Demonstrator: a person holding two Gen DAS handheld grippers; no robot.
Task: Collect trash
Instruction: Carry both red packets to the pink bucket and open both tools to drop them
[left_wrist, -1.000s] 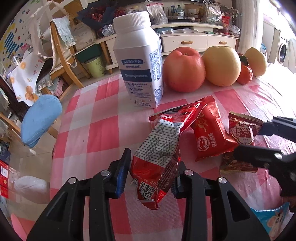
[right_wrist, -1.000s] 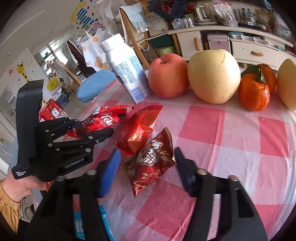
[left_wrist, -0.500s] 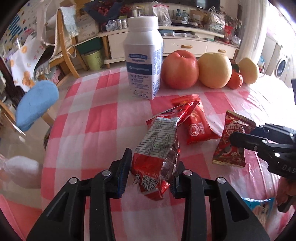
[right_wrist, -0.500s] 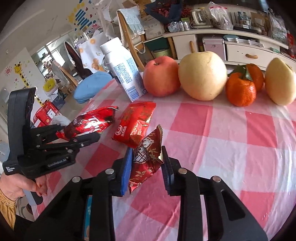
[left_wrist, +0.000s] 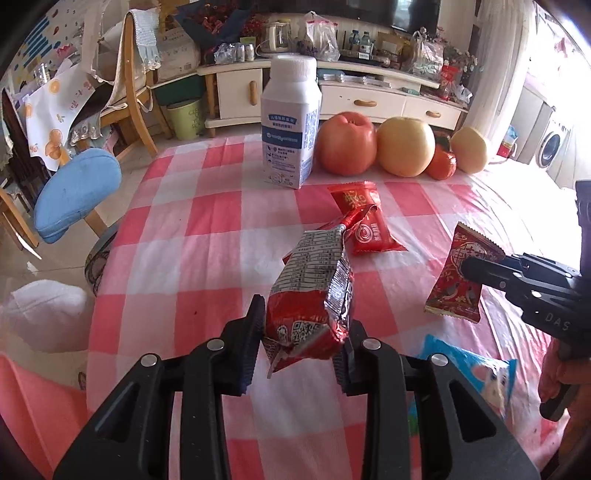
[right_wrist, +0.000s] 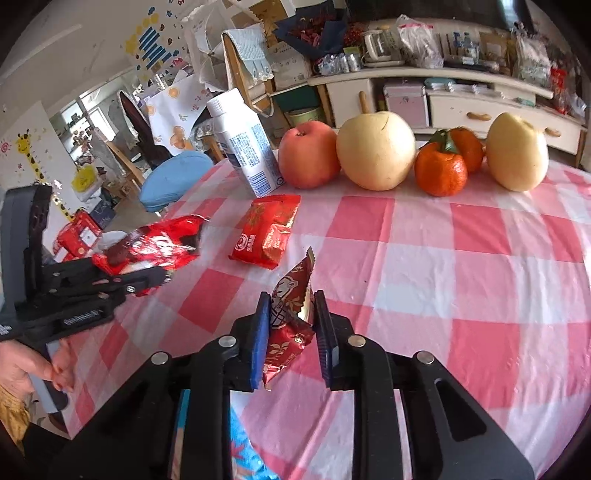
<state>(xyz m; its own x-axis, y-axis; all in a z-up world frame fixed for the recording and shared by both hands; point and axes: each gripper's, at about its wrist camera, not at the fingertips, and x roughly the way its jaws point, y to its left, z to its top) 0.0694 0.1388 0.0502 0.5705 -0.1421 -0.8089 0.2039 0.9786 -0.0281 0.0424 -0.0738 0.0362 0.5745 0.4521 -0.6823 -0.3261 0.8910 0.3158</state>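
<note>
Trash on the pink-and-white checked tabletop (left_wrist: 207, 229) consists of several snack wrappers, two of them already lifted clear of the cloth. The left tool (left_wrist: 301, 350) is clamped on a crumpled red foil wrapper (left_wrist: 314, 295), printed nutrition panel facing up, its far end hanging above the tabletop's middle. The right tool (right_wrist: 291, 332) is closed tight on a small red-and-gold sachet (right_wrist: 290, 317), which stands upright between the pads with its serrated top edge pointing up. In the left wrist view that same sachet (left_wrist: 461, 273) is seen hanging from the right tool toward the tabletop's right edge. A flat red snack packet (right_wrist: 269, 230) lies loose on the cloth, between the two held items and the row of goods at the far edge. A blue-and-white packet (left_wrist: 476, 373) lies at the near edge, beneath the right tool. Along the far edge stand a white milk bottle (left_wrist: 290, 122), a red apple (left_wrist: 347, 144), a large yellow pear (left_wrist: 406, 146), two tangerines (right_wrist: 439, 173) and a second pear (right_wrist: 517, 151). A hand (right_wrist: 22, 365) holds the left tool's grip at the near left corner.
</note>
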